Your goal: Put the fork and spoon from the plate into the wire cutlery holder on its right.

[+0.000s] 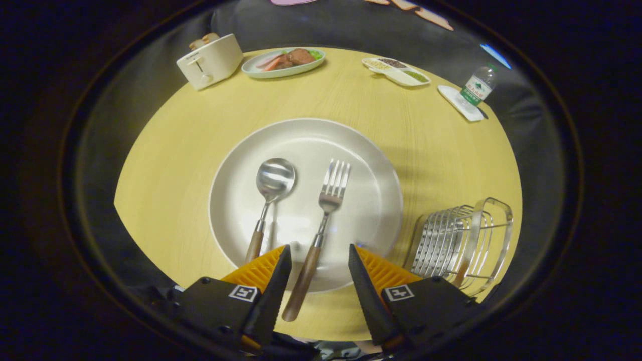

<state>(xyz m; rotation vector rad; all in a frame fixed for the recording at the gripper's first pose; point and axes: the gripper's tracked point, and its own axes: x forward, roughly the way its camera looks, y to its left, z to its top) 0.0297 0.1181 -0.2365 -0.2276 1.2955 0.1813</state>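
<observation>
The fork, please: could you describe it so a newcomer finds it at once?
On the large white plate mid-table lie two wooden-handled utensils. The fork is the one nearer the wire cutlery holder, its handle between the open gripper's fingers; tines, not the spoon's round bowl.

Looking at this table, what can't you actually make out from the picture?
- Spoon: handle end hidden behind one finger of the open gripper, gripper view.
- Wire cutlery holder: base covered by the other finger.
- Toaster: contents too small.
- Divided tray: fillings too small.
</observation>
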